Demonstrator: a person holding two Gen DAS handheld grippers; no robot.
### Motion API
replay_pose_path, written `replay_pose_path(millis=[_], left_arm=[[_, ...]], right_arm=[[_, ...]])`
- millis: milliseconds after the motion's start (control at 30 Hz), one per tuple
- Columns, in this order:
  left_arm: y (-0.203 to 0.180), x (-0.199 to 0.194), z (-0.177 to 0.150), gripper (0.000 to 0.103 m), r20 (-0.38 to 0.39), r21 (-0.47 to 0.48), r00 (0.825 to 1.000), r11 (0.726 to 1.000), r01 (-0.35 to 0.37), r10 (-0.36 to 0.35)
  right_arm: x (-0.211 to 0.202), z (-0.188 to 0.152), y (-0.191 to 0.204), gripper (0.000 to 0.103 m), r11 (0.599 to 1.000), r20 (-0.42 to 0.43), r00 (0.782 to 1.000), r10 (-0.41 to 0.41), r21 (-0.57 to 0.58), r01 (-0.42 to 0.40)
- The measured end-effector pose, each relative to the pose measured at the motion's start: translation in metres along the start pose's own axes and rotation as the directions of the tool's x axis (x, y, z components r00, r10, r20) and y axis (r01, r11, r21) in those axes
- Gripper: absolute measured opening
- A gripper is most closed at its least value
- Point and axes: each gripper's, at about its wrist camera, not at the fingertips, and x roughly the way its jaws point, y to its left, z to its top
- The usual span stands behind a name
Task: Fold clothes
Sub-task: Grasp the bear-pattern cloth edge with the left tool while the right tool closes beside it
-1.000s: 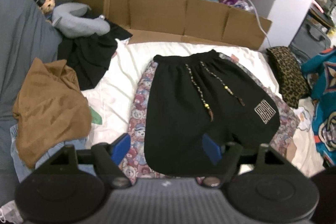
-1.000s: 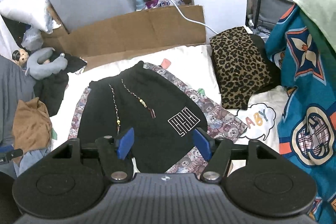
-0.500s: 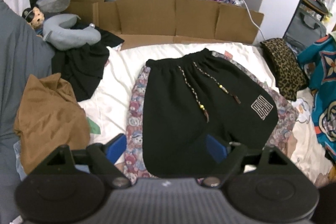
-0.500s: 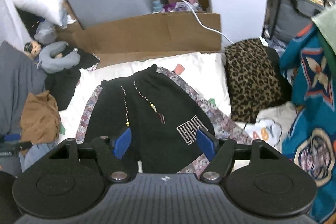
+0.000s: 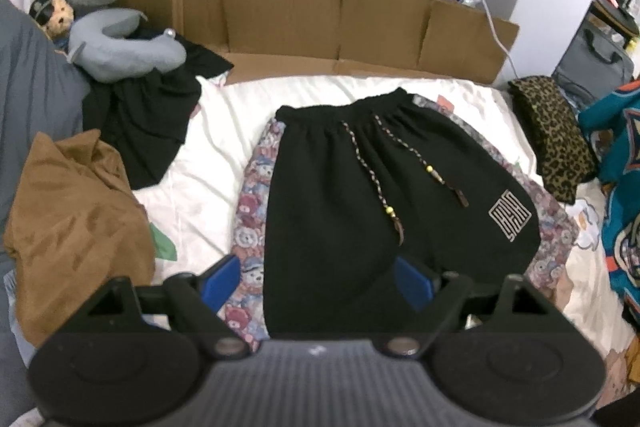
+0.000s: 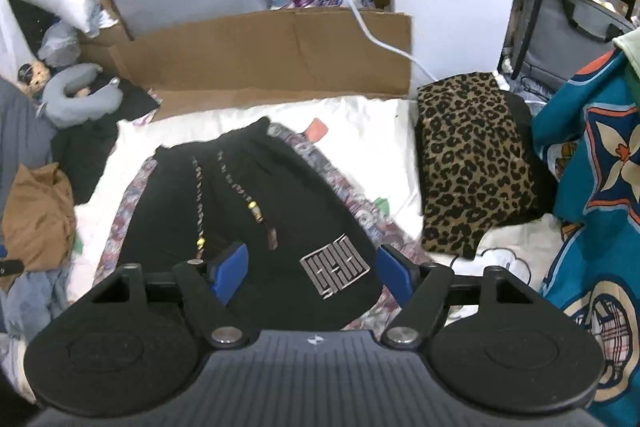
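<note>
Black shorts (image 5: 340,203) with a beaded drawstring and a white square logo lie spread flat on a bear-print cloth (image 5: 250,227) on the white bedsheet (image 5: 208,163). In the left wrist view my left gripper (image 5: 318,279) hovers open above the shorts' lower left hem, nothing between its blue pads. The right wrist view shows the same shorts (image 6: 240,211). My right gripper (image 6: 312,271) hangs open over the logo corner near the lower right hem, holding nothing.
A brown garment (image 5: 72,219) and a black one (image 5: 148,115) lie heaped on the left, with a grey neck pillow (image 5: 124,47). A leopard-print fold (image 6: 472,163) and a teal patterned blanket (image 6: 596,195) sit on the right. Cardboard (image 5: 340,23) lines the far edge.
Both grippers have come lower and closer to the shorts, which now fill more of each view. The jaws of both stand a little wider than a second ago.
</note>
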Motion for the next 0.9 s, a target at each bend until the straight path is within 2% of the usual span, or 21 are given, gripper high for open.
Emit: replay_pose_path(millis=[167, 267, 367, 433, 567, 633, 767, 900], left_arm=[[0.004, 0.017, -0.001, 0.081, 0.008, -0.007, 1.000, 1.000, -0.001, 0.001], [0.009, 0.029, 0.002, 0.075, 0.027, -0.024, 1.000, 1.000, -0.006, 0.007], [0.014, 0.042, 0.008, 0.074, 0.043, -0.028, 0.999, 1.000, -0.012, 0.013], [0.018, 0.052, 0.011, 0.072, 0.055, -0.036, 0.998, 0.999, -0.013, 0.015], [0.032, 0.075, 0.018, 0.062, 0.072, -0.065, 0.997, 0.998, -0.025, 0.030], [0.039, 0.089, 0.019, 0.058, 0.069, -0.085, 0.997, 0.996, -0.031, 0.037], [0.056, 0.126, 0.014, 0.036, 0.027, -0.135, 0.998, 0.990, -0.050, 0.054], [0.072, 0.155, -0.005, 0.035, -0.001, -0.164, 0.997, 0.984, -0.073, 0.073]], right_arm=[[0.026, 0.005, -0.012, 0.075, 1.000, 0.015, 1.000, -0.003, -0.002, 0.003], [0.043, 0.013, -0.018, 0.069, 1.000, 0.024, 1.000, 0.006, -0.020, -0.005], [0.065, 0.023, -0.024, 0.060, 0.999, 0.030, 0.999, 0.017, -0.034, -0.016], [0.083, 0.030, -0.027, 0.051, 0.999, 0.033, 0.999, 0.026, -0.047, -0.024], [0.126, 0.038, -0.033, 0.035, 0.996, 0.033, 0.999, 0.030, -0.085, -0.027], [0.150, 0.034, -0.037, 0.030, 0.995, 0.028, 0.999, 0.026, -0.100, -0.023], [0.199, 0.020, -0.045, 0.027, 0.992, 0.018, 1.000, 0.022, -0.125, -0.020], [0.241, -0.003, -0.053, 0.023, 0.986, -0.014, 1.000, 0.007, -0.168, -0.009]])
